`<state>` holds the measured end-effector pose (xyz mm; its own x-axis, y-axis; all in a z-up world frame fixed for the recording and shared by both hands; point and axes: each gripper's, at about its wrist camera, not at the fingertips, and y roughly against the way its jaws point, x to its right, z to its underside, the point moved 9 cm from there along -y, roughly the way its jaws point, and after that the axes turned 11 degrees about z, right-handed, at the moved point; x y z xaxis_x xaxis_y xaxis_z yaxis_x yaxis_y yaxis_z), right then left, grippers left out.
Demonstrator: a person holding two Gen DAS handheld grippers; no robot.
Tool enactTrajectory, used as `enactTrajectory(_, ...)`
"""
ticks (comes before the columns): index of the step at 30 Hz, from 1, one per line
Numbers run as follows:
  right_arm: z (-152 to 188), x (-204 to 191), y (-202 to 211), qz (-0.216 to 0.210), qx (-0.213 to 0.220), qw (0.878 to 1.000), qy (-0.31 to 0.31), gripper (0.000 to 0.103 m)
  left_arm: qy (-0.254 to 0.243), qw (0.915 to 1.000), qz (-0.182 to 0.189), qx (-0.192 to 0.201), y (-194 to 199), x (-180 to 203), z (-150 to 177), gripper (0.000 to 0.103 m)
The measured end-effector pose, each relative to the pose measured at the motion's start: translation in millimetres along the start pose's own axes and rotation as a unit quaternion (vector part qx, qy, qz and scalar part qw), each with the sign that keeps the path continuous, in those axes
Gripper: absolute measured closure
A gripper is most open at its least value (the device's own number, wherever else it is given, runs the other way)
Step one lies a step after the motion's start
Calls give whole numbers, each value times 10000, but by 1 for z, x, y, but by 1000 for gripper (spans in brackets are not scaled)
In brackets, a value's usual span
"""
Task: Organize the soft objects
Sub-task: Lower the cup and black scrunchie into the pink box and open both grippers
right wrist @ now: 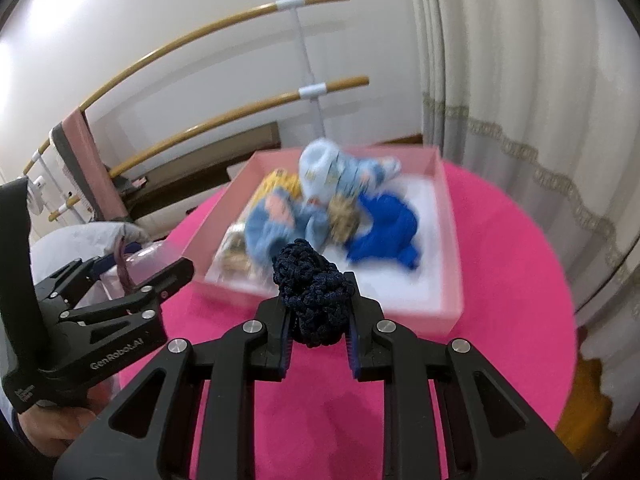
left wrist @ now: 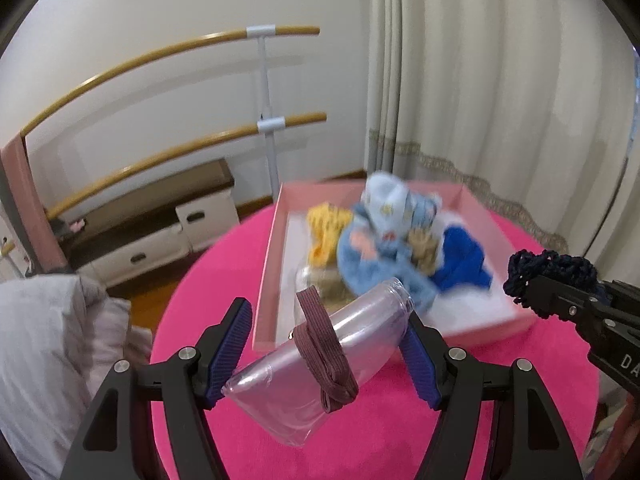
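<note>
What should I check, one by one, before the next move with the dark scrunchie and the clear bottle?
1. Right gripper shut on the navy scrunchie: ok.
2. Left gripper holds the clear bottle between its pads: ok.
3. Bottle mouth free: ok, no cap on it.
4. Brown band sits around the bottle: ok, though whether it is tight, cannot tell.
5. The two grippers are apart, not touching: ok.
6. Free floor in the pink box on its near right side: ok, white bottom shows there.
</note>
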<state>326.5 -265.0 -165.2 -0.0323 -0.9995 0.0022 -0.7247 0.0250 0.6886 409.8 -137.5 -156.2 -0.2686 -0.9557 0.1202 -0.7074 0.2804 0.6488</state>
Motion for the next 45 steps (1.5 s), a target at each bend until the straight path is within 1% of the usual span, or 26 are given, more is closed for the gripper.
enactTrajectory(4, -30, 10, 1, 87, 101, 9999, 40, 83, -24, 9999, 80, 146, 4, 7, -25, 35)
enactTrajectory(7, -44, 14, -2, 145, 139, 9998, 74, 83, -9, 9997, 169, 185, 4, 9, -39, 35)
enactTrajectory(9, -53, 18, -9, 164, 82, 9998, 86, 83, 2, 9996, 236, 180, 1, 11, -46, 35)
enactTrajectory(14, -62, 24, -28, 198, -98, 9997, 143, 83, 32, 9995, 322, 50, -15, 13, -60, 35)
enactTrajectory(22, -61, 31, -55, 247, -367, 9988, 209, 82, 55, 9992, 365, -184, -42, 14, -74, 35)
enactTrajectory(27, -57, 33, -66, 250, -478, 9983, 231, 81, 88, 9987, 368, -335, -63, 15, -74, 35)
enactTrajectory(41, -43, 37, -88, 247, -781, 9963, 253, 79, 94, 9971, 357, -666, -103, 17, -65, 35)
enactTrajectory(45, -39, 38, -93, 241, -842, 9958, 260, 77, 76, 9962, 310, -805, -112, 16, -61, 32)
